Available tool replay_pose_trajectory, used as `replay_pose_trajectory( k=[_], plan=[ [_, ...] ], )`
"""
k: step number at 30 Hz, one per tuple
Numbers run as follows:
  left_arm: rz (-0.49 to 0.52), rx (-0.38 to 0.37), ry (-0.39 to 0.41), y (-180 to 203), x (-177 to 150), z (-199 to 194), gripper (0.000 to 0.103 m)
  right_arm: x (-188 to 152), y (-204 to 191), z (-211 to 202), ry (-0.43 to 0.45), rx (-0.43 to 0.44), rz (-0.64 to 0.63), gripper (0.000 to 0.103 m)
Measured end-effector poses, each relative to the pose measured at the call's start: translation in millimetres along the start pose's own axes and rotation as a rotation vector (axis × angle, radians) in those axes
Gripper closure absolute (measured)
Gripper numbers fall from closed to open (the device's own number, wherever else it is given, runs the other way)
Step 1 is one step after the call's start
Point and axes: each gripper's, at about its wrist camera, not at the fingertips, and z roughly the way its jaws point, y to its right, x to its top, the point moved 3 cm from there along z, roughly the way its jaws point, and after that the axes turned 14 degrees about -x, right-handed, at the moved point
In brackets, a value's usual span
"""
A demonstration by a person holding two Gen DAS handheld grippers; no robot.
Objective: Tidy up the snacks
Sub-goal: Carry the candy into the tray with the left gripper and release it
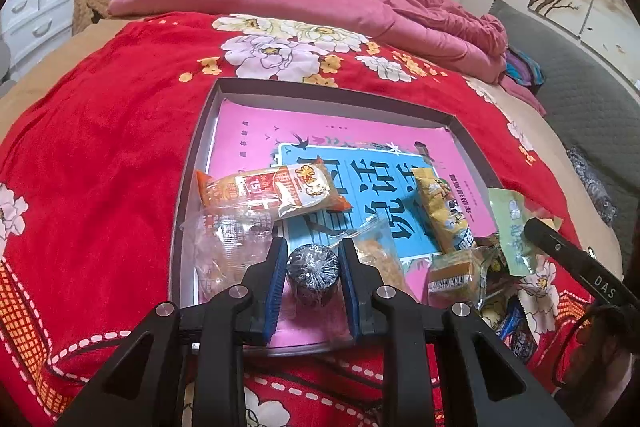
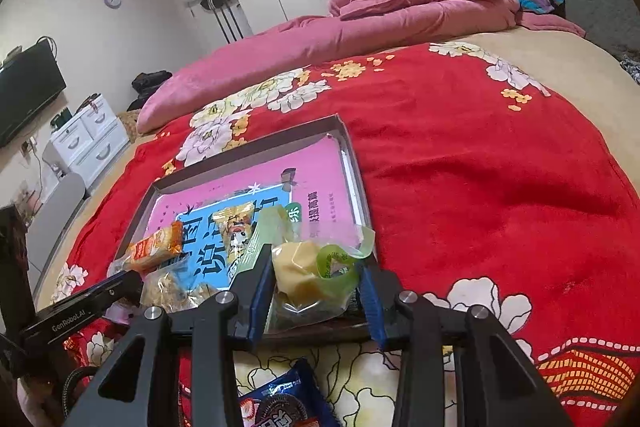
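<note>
A bed [image 2: 500, 187] under a red floral blanket carries a shallow grey tray [image 1: 192, 163] near its middle, a crumpled pink quilt [image 1: 420, 15] toward its far edge, and a blue cookie packet [image 2: 280, 403] at its near edge.

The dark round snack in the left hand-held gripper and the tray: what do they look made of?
Dark round snack: apparently clear glossy plastic film, gathered into shiny pleats on top. Tray: likely thin matte cardboard, grey and flat-walled, with folded corners.

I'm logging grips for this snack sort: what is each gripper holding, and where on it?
Left gripper clamps a dark round foil-wrapped snack by its sides. Right gripper pinches a clear-and-green packet with a yellow pastry across its middle.
</note>
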Motion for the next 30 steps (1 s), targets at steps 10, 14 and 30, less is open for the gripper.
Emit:
replay_pose_trajectory(
  k=[10, 14, 30],
  plan=[
    [-0.001, -0.008, -0.008, 1.5, -0.4, 1.5, 0.076, -4.1, -15.4, 3.7, -0.010, 0.010, -0.039, 0.063],
    [0.001, -0.011, -0.013, 2.2, -1.0, 3.3, 0.076, -5.7, -21.4, 5.9, -0.015, 0.014, -0.055, 0.063],
    [0.001, -0.013, -0.017, 3.0, -2.1, 4.3, 0.076, -15.1, -48.2, 8.6, -0.012, 0.063, -0.151, 0.062]
  ],
)
